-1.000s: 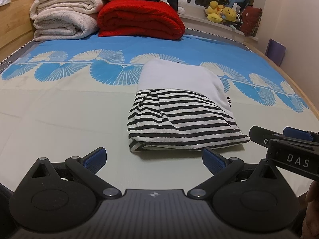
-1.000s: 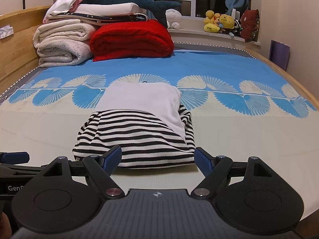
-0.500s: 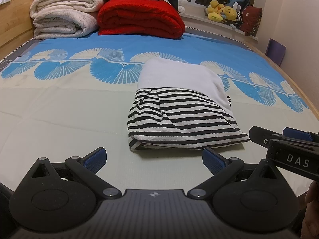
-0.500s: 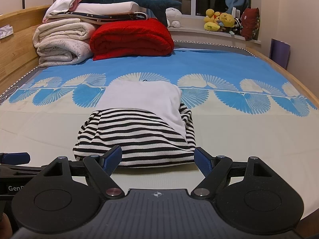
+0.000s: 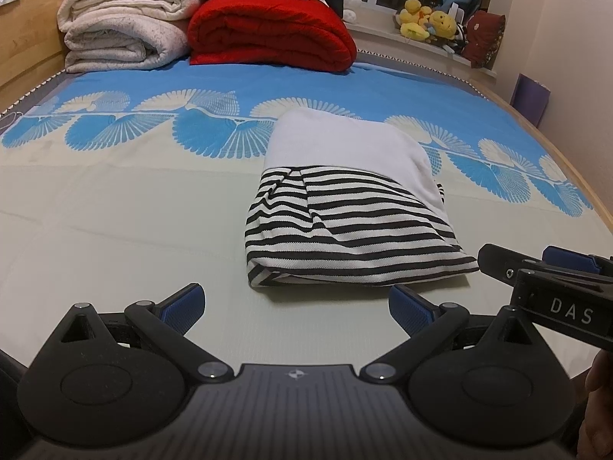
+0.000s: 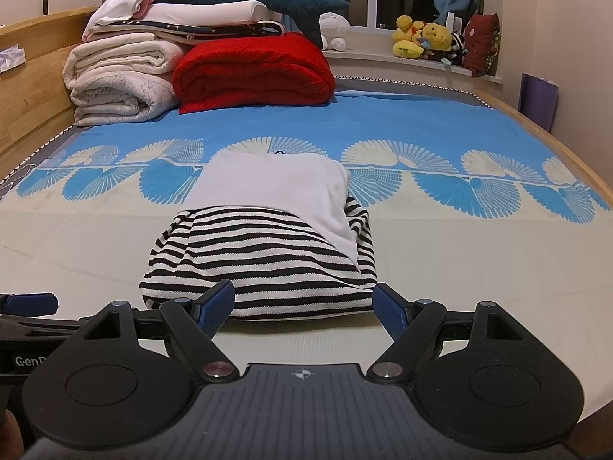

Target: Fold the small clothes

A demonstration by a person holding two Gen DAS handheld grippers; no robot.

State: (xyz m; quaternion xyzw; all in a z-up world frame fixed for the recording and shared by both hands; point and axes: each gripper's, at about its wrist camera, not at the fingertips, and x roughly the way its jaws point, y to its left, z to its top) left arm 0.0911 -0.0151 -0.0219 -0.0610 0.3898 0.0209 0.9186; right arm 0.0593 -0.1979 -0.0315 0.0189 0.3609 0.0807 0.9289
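Note:
A small garment, white on top and black-and-white striped below (image 5: pixel 345 207) (image 6: pixel 268 237), lies folded in a compact bundle on the bed. My left gripper (image 5: pixel 295 304) is open just short of its near edge, slightly to the left, holding nothing. My right gripper (image 6: pixel 302 304) is open too, its blue fingertips (image 6: pixel 220 299) framing the near edge of the bundle without gripping it. The right gripper's side (image 5: pixel 544 287) shows at the right of the left wrist view; the left gripper's tip (image 6: pixel 30 303) shows at the left of the right wrist view.
The bed sheet (image 6: pixel 459 260) is cream near me and blue with a fan pattern further off. Folded white blankets (image 6: pixel 118 80) and a red blanket (image 6: pixel 253 73) are stacked at the far end. Plush toys (image 6: pixel 421 38) sit on the windowsill. A wooden bed frame (image 6: pixel 30 73) runs along the left.
Both grippers have dipped and edged slightly closer to the bundle. The garment has not moved and both grippers stay open.

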